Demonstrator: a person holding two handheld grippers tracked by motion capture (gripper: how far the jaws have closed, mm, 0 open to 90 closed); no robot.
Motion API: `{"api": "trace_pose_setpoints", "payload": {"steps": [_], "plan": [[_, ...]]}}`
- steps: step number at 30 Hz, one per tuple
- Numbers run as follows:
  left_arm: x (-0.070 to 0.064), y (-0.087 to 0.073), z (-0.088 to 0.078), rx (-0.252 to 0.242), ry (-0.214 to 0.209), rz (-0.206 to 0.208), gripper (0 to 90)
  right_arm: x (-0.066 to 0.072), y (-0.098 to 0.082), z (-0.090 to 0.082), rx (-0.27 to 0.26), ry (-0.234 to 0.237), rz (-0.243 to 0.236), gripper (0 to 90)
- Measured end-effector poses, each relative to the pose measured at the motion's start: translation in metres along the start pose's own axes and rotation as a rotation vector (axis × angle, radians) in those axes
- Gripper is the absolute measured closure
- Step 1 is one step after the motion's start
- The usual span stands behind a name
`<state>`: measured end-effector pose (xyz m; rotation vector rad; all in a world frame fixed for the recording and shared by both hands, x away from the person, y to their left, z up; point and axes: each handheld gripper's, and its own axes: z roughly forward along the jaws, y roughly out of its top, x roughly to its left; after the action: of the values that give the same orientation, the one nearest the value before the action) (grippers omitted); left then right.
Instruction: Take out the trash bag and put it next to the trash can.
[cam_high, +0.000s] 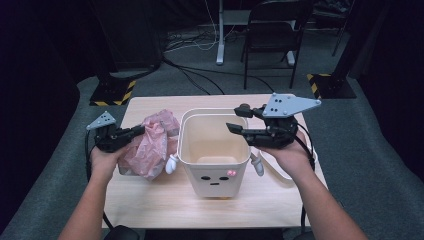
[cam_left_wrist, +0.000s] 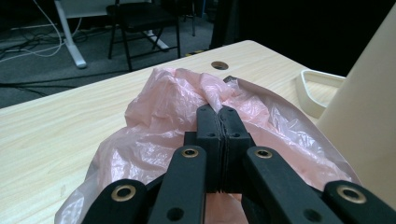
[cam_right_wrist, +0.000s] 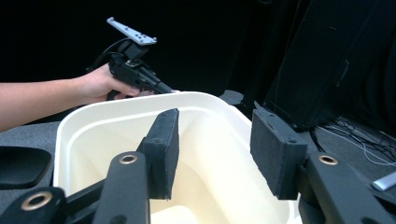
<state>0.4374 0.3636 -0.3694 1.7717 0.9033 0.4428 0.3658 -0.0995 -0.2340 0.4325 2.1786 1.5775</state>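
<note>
From the high view my forearms come in from the bottom edge, cut off at the elbows, and the bin (cam_high: 214, 150) stands on the table (cam_high: 150, 200) between my hands, its little face toward me. My left gripper (cam_high: 134, 132) sits just left of the bin with its jaws pressed together on a fold of the pink bag (cam_high: 150, 142); in the left gripper view the pads meet with the plastic pinched at their tips, and the bag (cam_left_wrist: 159, 116) billows out around and beyond them onto the wood. The part of the bag beneath the gripper body is hidden from me, and I cannot tell how much of it rests on the table. My right gripper (cam_high: 231, 127) hangs over the bin's right rim, jaws partly apart and holding nothing; in the right gripper view the two pads frame the bin's empty inside (cam_right_wrist: 205, 154), though the bottom of the bin is cut off there. A white rim piece (cam_high: 280, 172) lies behind my right wrist, mostly covered. Farther off, a chair (cam_high: 272, 35) stands in the dark.
</note>
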Motion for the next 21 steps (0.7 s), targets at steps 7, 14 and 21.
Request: {"api": "trace_pose_setpoints", "payload": {"steps": [7,14,21], "plan": [[0.004,-0.011,0.003,0.007,0.024,-0.017,87.6,-0.009,-0.011,-0.008,-0.009,-0.038,0.040,51.4],[0.009,-0.022,0.001,0.019,0.052,-0.044,85.6,-0.015,-0.022,-0.019,-0.006,-0.085,0.049,51.4],[0.014,-0.029,-0.005,0.014,0.070,-0.060,82.3,-0.019,-0.035,-0.032,-0.005,-0.125,0.066,50.9]]}}
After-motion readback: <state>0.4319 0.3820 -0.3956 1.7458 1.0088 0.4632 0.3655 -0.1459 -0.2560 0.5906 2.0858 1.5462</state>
